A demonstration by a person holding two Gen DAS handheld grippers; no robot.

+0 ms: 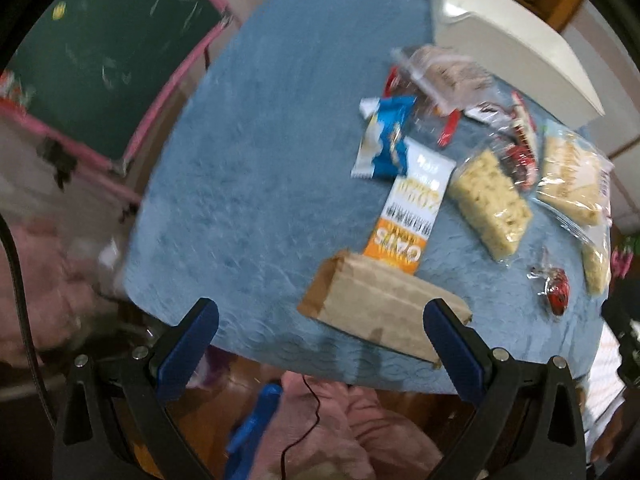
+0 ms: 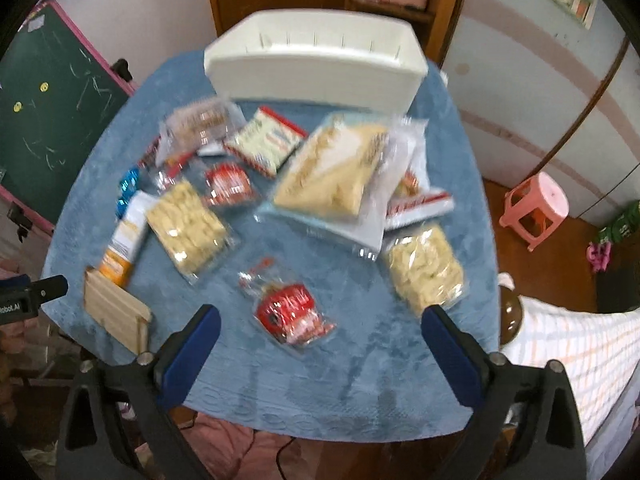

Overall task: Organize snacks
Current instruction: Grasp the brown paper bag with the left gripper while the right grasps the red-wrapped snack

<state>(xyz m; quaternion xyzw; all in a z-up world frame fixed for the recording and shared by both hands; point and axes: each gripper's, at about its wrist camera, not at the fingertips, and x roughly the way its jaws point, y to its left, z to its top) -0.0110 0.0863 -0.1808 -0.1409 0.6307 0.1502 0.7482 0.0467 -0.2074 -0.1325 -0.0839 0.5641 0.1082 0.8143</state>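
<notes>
Round table (image 2: 360,400) under a blue textured cloth (image 1: 260,160). White plastic bin (image 2: 316,76) at the far edge; a brown paper packet (image 1: 380,312) and an orange oat bar (image 1: 408,216) at the near-left edge. The middle holds clear-wrapped puffed-rice blocks (image 2: 186,226), a big pale bag (image 2: 336,168), a blue pack (image 1: 386,140) and a red snack pack (image 2: 290,314), partly overlapping.

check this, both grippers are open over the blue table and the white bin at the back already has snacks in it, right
Not quite. The white bin at the back has no snacks in it as far as the right wrist view shows; the snacks all lie on the blue table. The rest holds: the left gripper and right gripper are both open.
</notes>
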